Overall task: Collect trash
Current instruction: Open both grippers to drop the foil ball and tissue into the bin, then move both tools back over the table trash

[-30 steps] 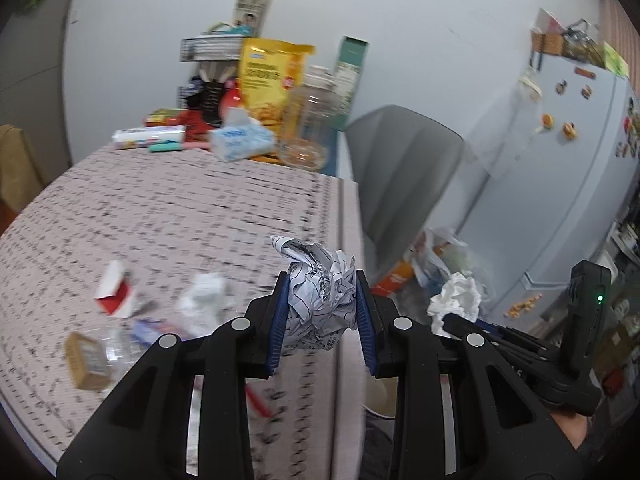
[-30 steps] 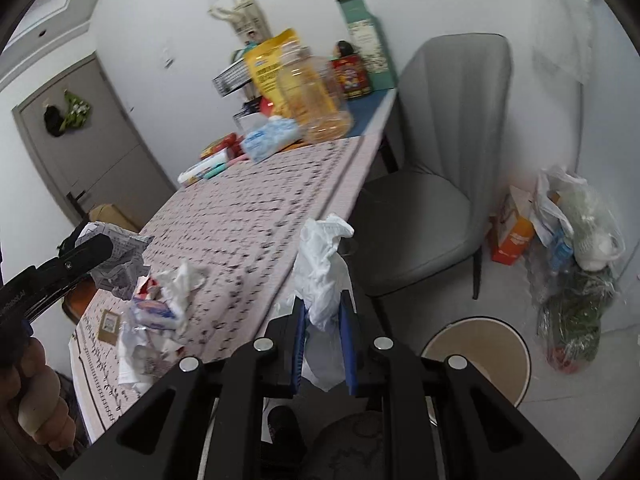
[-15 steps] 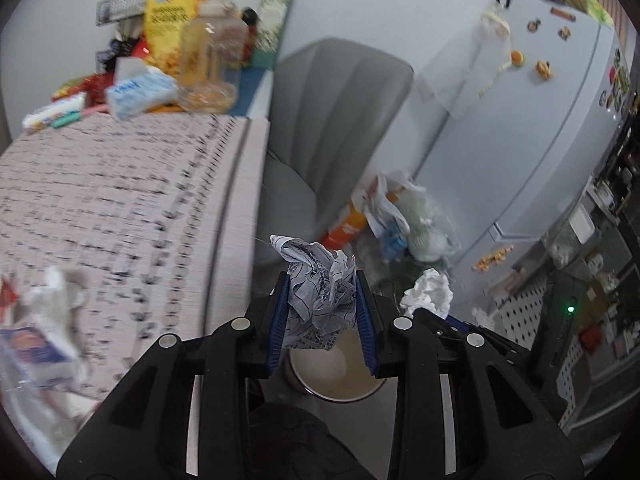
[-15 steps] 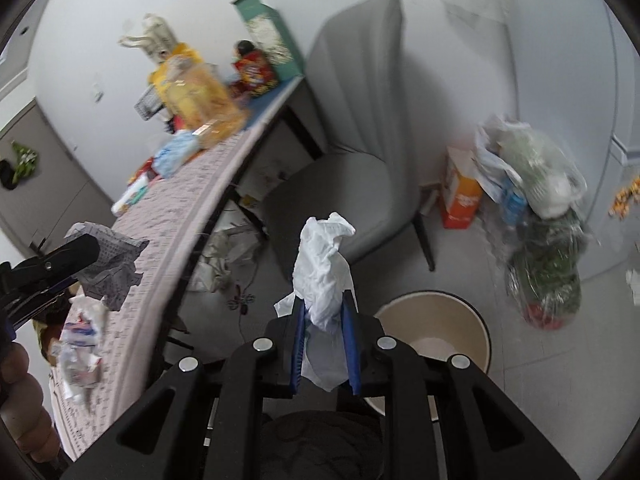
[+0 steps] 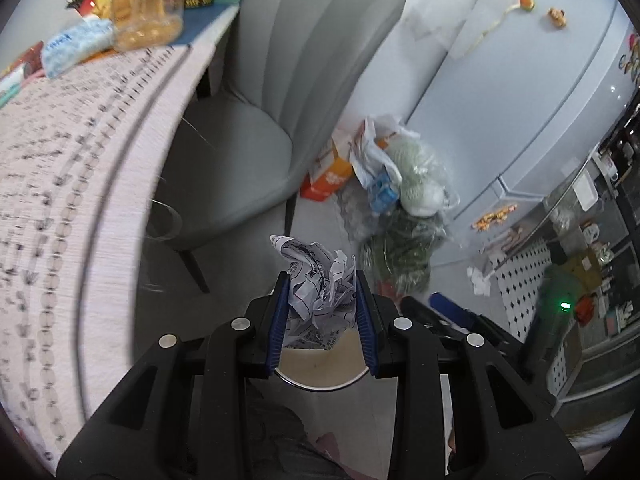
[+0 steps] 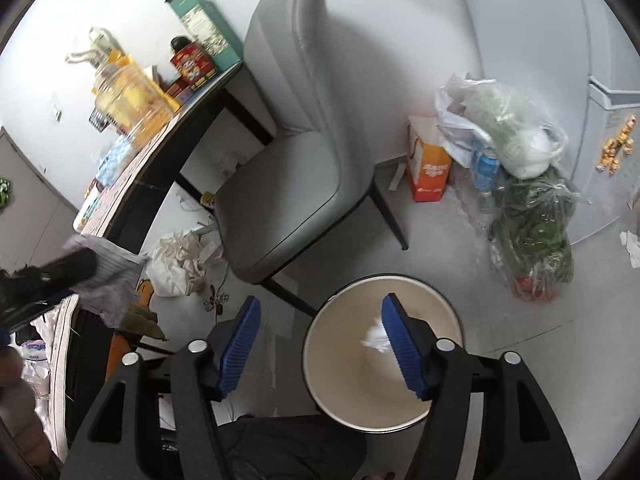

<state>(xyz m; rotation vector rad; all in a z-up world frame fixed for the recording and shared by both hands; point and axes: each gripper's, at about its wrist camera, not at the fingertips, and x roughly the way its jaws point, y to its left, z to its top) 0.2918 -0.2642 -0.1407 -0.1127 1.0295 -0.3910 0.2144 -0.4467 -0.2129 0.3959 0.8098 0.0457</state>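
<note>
Both my grippers hang over the floor beside the table: my left gripper (image 5: pixel 322 304) is clamped on a crumpled ball of printed paper (image 5: pixel 318 280), its blue pads (image 5: pixel 279 320) pressing the wad from either side, while my right gripper (image 6: pixel 320 344) stands spread wide with nothing between its blue pads (image 6: pixel 402 350). Directly below my right one sits the round bin (image 6: pixel 320 384), cream inside with a dark rim, and a white tissue (image 6: pixel 376 338) shows inside it, right against my right-hand pad; I cannot tell whether it touches the pad. From my left wrist view the same bin (image 5: pixel 320 368) shows just beneath the paper ball. In the right wrist view my left gripper (image 6: pixel 52 272) appears at the left edge with the paper ball (image 6: pixel 112 276) blurred at its tip, near the table's edge (image 6: pixel 176 136). A grey chair (image 6: pixel 288 152) stands behind the bin, and plastic bags of rubbish (image 6: pixel 516 184) lie on the floor against the pale fridge (image 5: pixel 540 80), next to an orange carton (image 6: pixel 428 164).
</note>
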